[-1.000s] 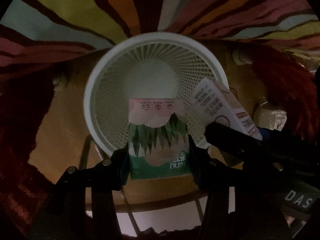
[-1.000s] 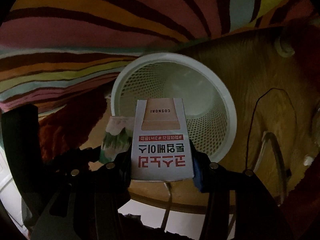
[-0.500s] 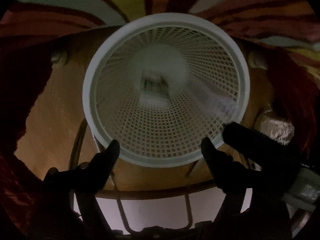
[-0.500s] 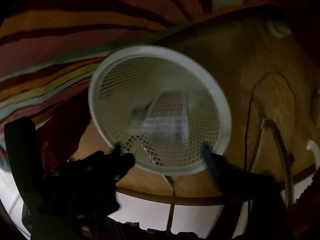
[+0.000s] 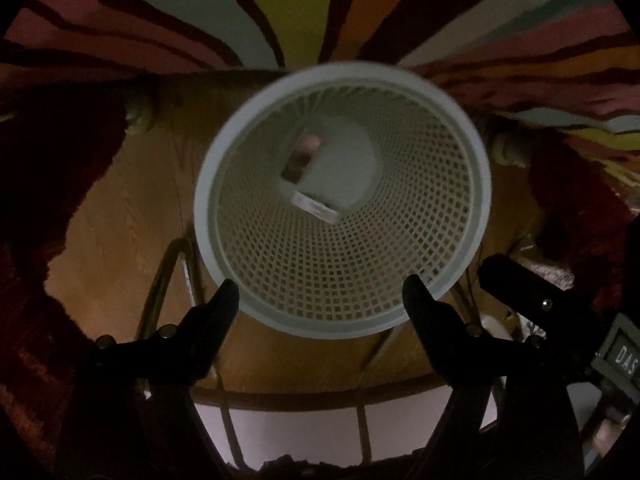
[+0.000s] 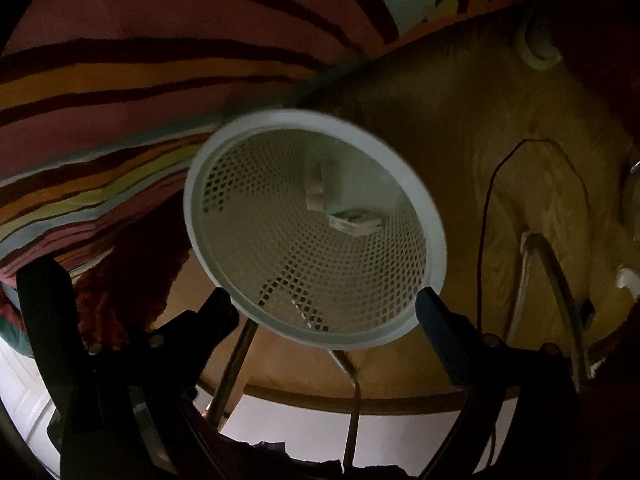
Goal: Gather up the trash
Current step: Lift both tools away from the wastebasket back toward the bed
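Note:
A white mesh waste basket (image 5: pixel 208 184) stands on a round wooden table (image 5: pixel 120 220). Two small cartons lie at its bottom: a green-printed carton (image 5: pixel 316 206) nearer me and a pinkish box (image 5: pixel 302 156) behind it. My left gripper (image 5: pixel 320 292) hangs open over the basket's near rim, with nothing between its fingers. In the right wrist view the same basket (image 6: pixel 192 208) holds the green-printed carton (image 6: pixel 354 220) and the pale box (image 6: pixel 316 188). My right gripper (image 6: pixel 325 300) is open and empty above the near rim. It also shows at the right of the left wrist view (image 5: pixel 520 284).
A striped rug (image 5: pixel 280 8) lies beyond the table. Dark red fluffy fabric (image 5: pixel 48 168) flanks the table on both sides. A thin dark cable (image 6: pixel 486 220) and a curved metal tube (image 6: pixel 560 280) lie right of the basket. The table's near edge (image 6: pixel 360 404) borders white floor.
Both grippers opened and let go of their cartons, which fell into the basket and now lie at its bottom. Both views have drifted across the basket's mouth.

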A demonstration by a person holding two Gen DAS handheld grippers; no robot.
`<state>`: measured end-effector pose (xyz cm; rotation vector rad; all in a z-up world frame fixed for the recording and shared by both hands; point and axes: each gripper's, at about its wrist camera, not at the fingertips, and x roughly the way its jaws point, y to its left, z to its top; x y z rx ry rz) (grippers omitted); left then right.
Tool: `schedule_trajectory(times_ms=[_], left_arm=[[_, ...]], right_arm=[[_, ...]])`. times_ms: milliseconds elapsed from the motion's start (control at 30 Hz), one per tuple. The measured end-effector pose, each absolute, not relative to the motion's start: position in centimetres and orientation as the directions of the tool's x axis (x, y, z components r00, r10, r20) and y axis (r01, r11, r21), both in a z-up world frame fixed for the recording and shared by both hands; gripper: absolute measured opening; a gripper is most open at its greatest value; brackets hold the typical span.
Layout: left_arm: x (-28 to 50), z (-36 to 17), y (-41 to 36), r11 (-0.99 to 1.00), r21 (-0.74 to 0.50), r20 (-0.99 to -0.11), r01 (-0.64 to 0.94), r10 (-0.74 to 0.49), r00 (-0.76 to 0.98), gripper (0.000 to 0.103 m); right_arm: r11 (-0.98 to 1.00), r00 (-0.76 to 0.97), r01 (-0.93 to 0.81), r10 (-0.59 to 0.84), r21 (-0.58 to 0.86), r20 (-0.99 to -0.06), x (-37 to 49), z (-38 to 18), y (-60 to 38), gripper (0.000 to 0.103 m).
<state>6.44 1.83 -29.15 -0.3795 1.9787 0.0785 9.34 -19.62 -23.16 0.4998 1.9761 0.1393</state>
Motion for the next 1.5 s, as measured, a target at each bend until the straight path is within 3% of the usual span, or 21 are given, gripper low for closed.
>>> schedule_trajectory(times_ms=[33,467,733,1067,1500], left_arm=[[6.5,-28.6,1.9,0.946,-0.121,-0.903,-0.301,-0.231,-0.361,0.082],[6.2,-19.4,0.7,0.967,-0.198,-0.968,-0.160,-0.218,-0.124,0.082],[4.3,-12.9,1.4,0.978,-0.188,-0.977,-0.093,-0.176,0.118,0.082],[5.5,-5.9,2.9,0.985,-0.146,-0.895,-0.094,-0.091,0.438,0.082],[11.2,-2.4,5.0,0.995,-0.076,-0.777,-0.067,-0.017,0.629,0.082]], right_arm=[[0.906,-0.351,0.278,0.405,0.320,-0.844,9.0,-24.3,-19.4,0.089],[0.913,-0.102,0.139,0.398,0.383,-0.912,8.8,-14.0,-19.5,0.089],[0.942,0.245,-0.038,0.332,0.333,-0.911,9.3,-5.4,-20.2,0.089],[0.964,0.564,-0.104,0.259,0.244,-0.784,10.7,0.3,-19.9,0.089],[0.968,0.654,-0.138,0.249,0.211,-0.715,15.0,2.9,-18.7,0.089]])
